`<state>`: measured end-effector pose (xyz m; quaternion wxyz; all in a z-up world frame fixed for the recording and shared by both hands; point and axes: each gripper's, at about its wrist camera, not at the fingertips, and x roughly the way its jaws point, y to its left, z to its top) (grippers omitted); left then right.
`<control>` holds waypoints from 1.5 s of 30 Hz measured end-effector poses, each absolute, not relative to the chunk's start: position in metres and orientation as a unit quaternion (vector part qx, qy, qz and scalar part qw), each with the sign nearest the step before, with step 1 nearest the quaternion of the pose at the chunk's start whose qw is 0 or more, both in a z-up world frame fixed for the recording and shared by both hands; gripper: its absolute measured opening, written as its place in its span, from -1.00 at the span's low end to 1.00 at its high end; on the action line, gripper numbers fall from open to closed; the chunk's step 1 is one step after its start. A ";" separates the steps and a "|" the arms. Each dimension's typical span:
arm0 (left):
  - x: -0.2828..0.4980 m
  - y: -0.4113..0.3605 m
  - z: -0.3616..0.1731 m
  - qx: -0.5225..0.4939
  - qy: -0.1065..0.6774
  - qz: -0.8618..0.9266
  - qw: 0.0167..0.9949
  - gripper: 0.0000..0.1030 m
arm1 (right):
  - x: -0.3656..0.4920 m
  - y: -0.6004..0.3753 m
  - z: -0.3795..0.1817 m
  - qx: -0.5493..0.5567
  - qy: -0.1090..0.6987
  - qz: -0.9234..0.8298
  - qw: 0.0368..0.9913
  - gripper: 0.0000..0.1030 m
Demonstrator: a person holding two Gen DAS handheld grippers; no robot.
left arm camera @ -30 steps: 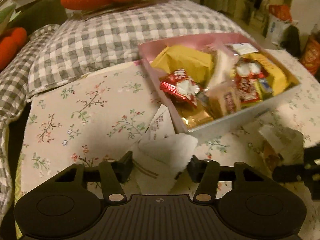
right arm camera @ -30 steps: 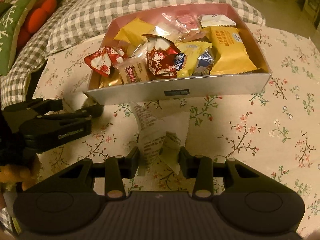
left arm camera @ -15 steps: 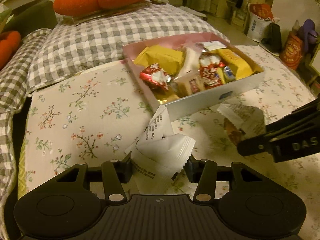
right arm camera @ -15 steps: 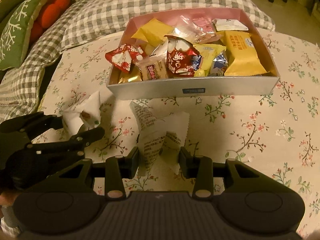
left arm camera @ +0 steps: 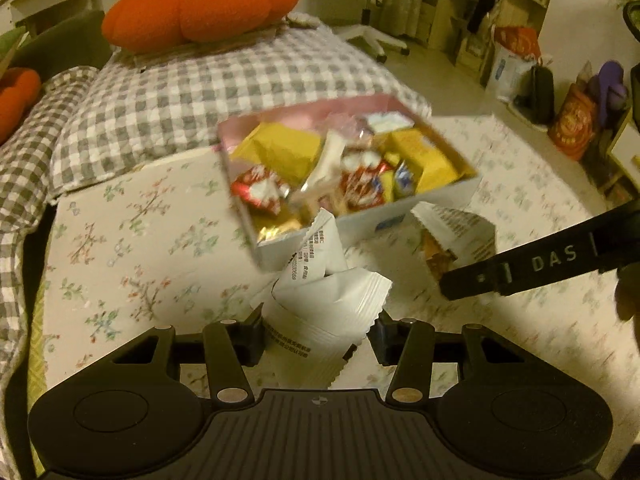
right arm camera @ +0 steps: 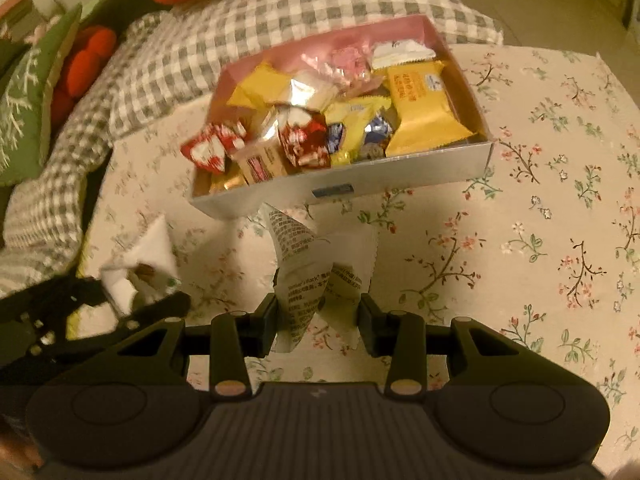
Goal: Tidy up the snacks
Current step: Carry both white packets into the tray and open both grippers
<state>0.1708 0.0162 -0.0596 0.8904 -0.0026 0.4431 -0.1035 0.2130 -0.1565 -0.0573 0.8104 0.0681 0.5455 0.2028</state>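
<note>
A cream floral-print cloth covers the surface, with grey-checked bedding behind the open pink-lined cardboard snack box and an orange pumpkin-shaped cushion beyond. The left gripper has its jaws clenched on a crumpled white snack wrapper just before the box; the right gripper grips another printed white wrapper likewise. "DAS" reads on the right gripper's finger; wrapper print is too blurred to read.
</note>
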 end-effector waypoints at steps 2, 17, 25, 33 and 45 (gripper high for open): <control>0.176 0.016 -0.048 -0.016 0.436 -0.099 0.895 -0.08 | 0.216 -0.161 -0.045 0.082 0.534 0.206 0.816 -0.26; 0.259 0.010 -0.022 -0.090 0.404 -0.066 0.908 -0.07 | 0.281 -0.233 -0.028 0.208 0.489 0.136 0.836 -0.26; 0.290 0.010 -0.063 -0.133 0.405 -0.066 0.902 -0.07 | 0.302 -0.206 -0.038 0.188 0.474 0.158 0.846 -0.26; 0.307 0.010 -0.080 -0.077 0.375 -0.055 0.922 -0.07 | 0.309 -0.189 -0.059 0.207 0.450 0.163 0.853 -0.26; 0.291 0.016 -0.062 -0.073 0.360 -0.047 0.929 0.47 | 0.306 -0.185 -0.047 0.220 0.435 0.163 0.858 0.06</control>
